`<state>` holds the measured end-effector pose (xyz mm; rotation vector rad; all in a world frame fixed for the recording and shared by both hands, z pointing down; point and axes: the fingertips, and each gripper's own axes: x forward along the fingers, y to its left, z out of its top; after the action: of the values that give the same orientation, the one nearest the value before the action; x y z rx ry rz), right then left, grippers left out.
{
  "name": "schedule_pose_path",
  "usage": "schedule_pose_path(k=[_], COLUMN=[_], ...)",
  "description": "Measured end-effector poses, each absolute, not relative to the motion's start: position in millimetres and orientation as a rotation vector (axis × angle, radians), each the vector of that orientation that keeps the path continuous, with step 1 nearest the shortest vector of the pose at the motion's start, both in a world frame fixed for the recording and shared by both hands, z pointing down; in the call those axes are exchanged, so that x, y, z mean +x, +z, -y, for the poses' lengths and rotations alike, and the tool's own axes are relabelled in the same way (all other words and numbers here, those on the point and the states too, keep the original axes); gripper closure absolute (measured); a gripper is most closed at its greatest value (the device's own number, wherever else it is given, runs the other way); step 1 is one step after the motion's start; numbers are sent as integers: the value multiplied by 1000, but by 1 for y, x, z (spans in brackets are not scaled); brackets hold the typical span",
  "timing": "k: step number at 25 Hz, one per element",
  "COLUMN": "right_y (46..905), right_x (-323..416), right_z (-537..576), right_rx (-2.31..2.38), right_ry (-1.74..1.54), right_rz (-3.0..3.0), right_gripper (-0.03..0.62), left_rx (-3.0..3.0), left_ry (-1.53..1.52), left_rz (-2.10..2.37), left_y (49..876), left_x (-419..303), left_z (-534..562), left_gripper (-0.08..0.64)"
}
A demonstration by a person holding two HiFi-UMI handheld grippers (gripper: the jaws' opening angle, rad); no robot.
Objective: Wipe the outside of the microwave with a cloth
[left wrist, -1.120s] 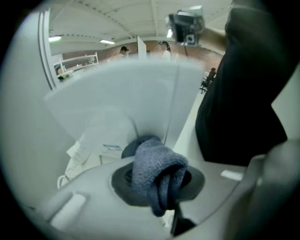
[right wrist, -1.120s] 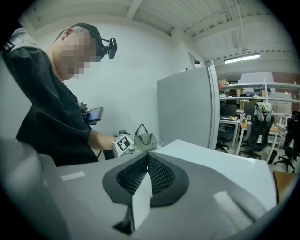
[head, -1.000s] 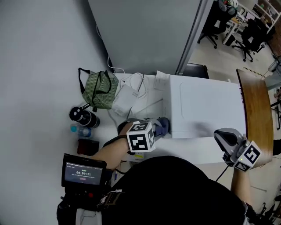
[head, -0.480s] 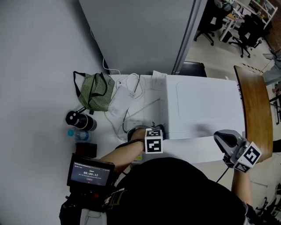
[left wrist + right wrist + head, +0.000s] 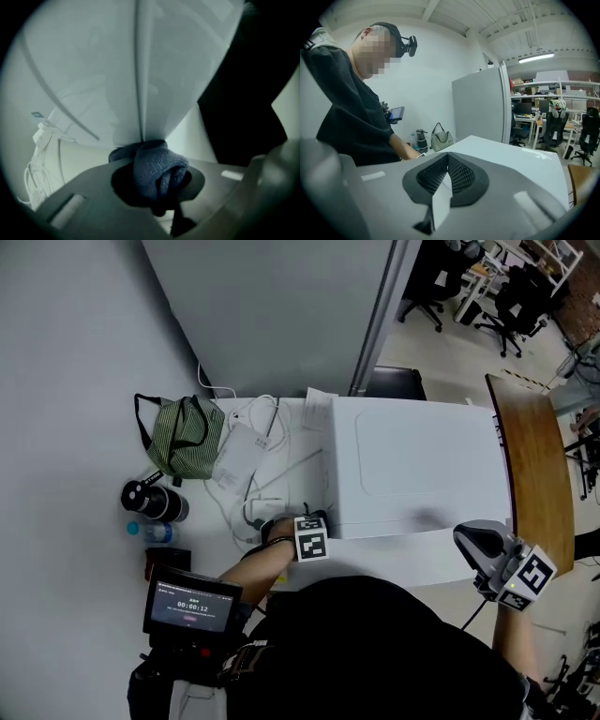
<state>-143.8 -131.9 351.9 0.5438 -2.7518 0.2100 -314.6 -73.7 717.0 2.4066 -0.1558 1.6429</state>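
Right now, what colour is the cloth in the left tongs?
Dark blue; the cloth shows best in the left gripper view.

Right gripper (image 5: 447, 157) jaws together, empty; white microwave (image 5: 511, 157) beyond.

The left claw (image 5: 316, 518) has carried the cloth (image 5: 157, 171) against the microwave's (image 5: 422, 465) left side.

The left hand-held gripper (image 5: 315, 524), at the end of an outstretched forearm (image 5: 251, 564), has its jaws clamped on a dark cloth (image 5: 157, 169). The right hand-held gripper (image 5: 478, 543) is at near right, jaws together, empty.
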Motion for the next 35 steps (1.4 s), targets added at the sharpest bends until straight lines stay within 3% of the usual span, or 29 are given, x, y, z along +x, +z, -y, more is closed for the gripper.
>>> schedule_pose_path(k=[7, 16, 35], right_y=[342, 335, 326], right_x=[-141, -131, -15], right_z=[149, 157, 75], right_rx=[432, 240, 884], right_ry=[177, 159, 139], right_rz=[2926, 3049, 2863], right_gripper=[586, 586, 586], left_rx=[2367, 2477, 2903], left_ry=[1411, 768, 730], left_rz=[584, 1178, 828], left_y=[619, 440, 390], left_x=[-360, -370, -289], left_z=[89, 98, 82], left_gripper=[499, 499, 499])
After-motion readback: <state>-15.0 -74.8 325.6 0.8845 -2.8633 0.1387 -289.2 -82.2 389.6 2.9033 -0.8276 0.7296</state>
